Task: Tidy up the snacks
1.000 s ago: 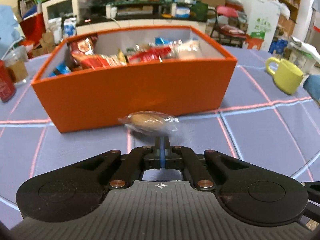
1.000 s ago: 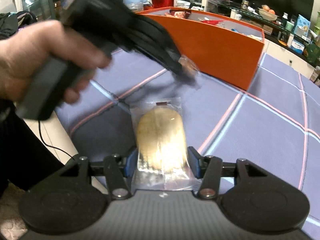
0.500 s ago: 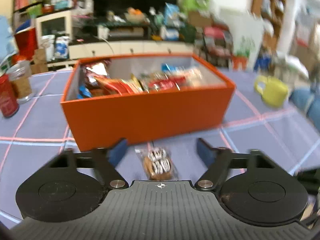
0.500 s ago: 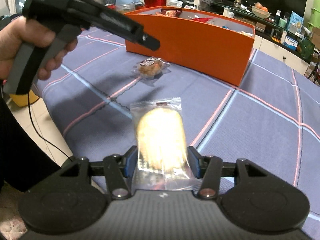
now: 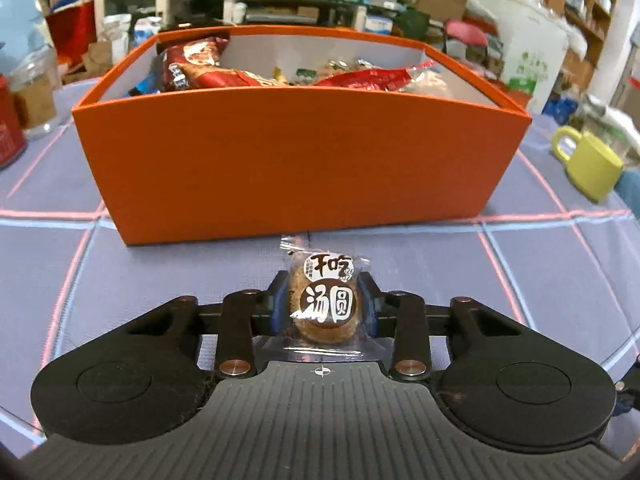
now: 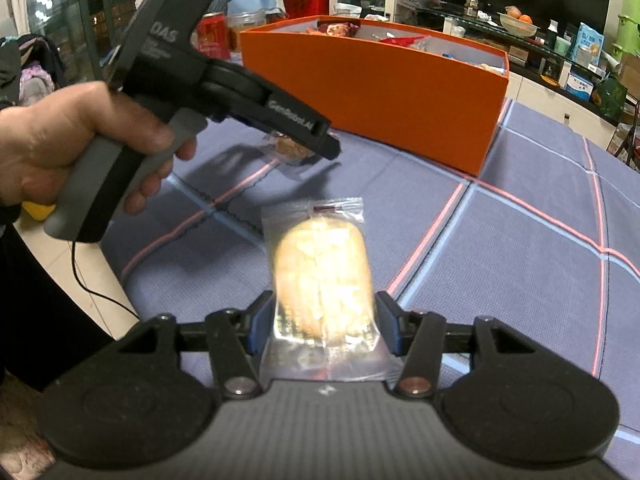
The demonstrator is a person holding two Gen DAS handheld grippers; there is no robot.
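Fingers point(image 5: 282, 300) pinching one cookie packet point(image 5: 326, 304), one orange box point(image 5: 296, 160)

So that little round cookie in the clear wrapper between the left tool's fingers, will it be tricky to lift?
Probably not heavy: the wrapped cookie looks small and dry. Its clear film looks glossy and loose at the ends, so it may slip or crinkle in the left gripper, whose jaws have just been closing around it. The crumbly-looking biscuit could crack if squeezed hard.
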